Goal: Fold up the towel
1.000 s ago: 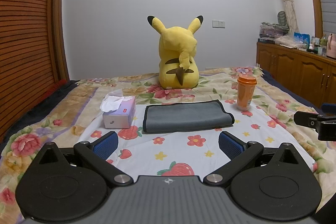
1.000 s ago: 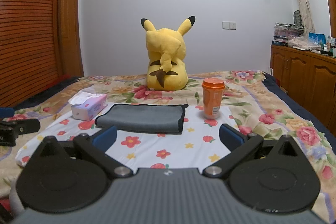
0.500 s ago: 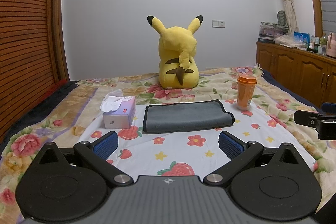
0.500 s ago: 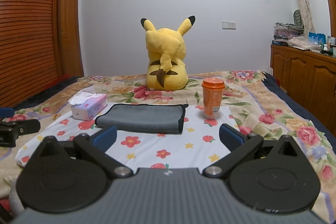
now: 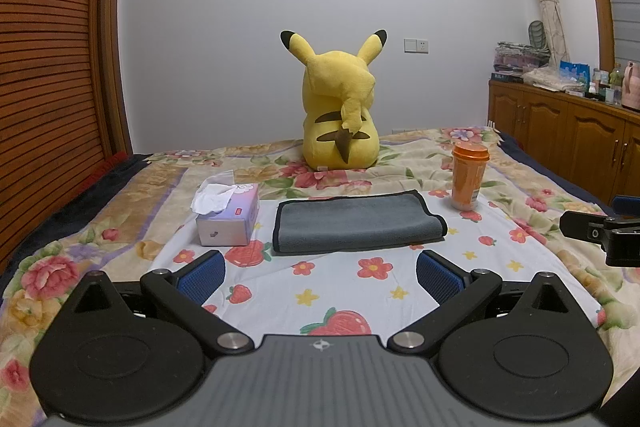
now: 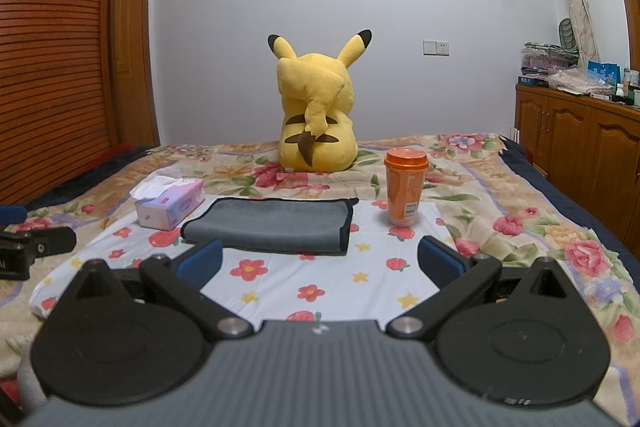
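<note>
A grey towel with a dark border (image 5: 356, 221) lies folded flat on the flowered sheet in the middle of the bed; it also shows in the right wrist view (image 6: 272, 225). My left gripper (image 5: 320, 273) is open and empty, held a short way in front of the towel's near edge. My right gripper (image 6: 320, 263) is open and empty, also just short of the towel. Each gripper's tip shows at the edge of the other's view.
A tissue box (image 5: 228, 213) stands left of the towel. An orange cup with a lid (image 5: 469, 175) stands to its right. A yellow plush toy (image 5: 340, 115) sits behind. Wooden cabinets (image 5: 568, 143) run along the right; a slatted wooden wall (image 5: 52, 75) is at the left.
</note>
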Demonstrator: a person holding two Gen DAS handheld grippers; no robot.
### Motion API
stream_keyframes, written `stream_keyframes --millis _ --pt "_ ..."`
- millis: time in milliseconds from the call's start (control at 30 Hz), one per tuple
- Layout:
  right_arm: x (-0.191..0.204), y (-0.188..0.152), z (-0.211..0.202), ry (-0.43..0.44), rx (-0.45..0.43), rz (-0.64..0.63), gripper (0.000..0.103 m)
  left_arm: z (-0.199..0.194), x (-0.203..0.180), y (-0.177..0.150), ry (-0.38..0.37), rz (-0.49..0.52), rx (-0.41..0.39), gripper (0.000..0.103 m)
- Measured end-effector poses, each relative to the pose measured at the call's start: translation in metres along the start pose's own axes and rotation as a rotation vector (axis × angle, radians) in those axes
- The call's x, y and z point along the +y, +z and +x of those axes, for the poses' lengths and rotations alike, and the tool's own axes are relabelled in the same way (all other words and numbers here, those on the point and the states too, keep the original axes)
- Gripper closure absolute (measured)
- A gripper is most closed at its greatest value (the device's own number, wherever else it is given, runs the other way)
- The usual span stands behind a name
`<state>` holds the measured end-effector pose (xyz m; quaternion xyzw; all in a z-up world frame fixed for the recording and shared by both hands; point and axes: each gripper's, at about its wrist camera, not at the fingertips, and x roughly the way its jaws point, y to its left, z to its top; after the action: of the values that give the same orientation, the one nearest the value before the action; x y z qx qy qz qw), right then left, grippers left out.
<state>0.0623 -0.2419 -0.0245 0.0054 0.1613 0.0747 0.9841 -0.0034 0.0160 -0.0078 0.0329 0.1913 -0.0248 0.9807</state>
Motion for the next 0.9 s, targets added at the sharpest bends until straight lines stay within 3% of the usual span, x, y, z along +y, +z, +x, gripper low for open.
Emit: stream_keyframes --millis 900 --pt "-0.0007 -0.0002 -0.0001 0.001 -0.002 0.002 0.0 0.0 -0.0021 -0.0011 0.004 0.002 0.0 0.0"
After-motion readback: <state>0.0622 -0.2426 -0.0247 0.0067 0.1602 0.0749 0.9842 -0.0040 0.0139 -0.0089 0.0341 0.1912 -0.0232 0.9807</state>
